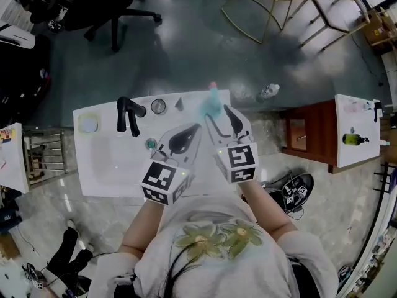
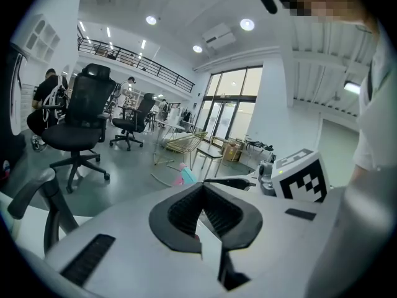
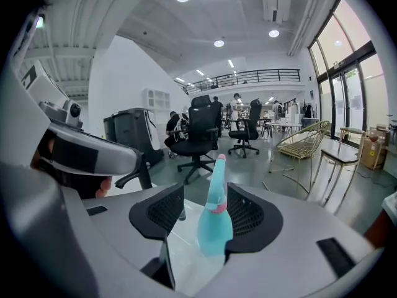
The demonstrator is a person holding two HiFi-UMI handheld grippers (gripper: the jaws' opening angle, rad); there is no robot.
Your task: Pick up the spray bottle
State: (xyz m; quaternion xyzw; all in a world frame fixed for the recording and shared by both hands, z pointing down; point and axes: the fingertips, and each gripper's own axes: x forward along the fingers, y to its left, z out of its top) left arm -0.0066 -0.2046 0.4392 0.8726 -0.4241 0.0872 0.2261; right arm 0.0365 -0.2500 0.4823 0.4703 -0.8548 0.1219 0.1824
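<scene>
Your right tongs (image 3: 205,194) gape wide with the bottle (image 3: 214,222) standing between the pads, nearer the right one, unpinched. It sits at the counter's (image 1: 111,166) far edge, upright, long axis vertical, pink tip up. Your left tongs (image 2: 203,188) are closed and empty.
</scene>
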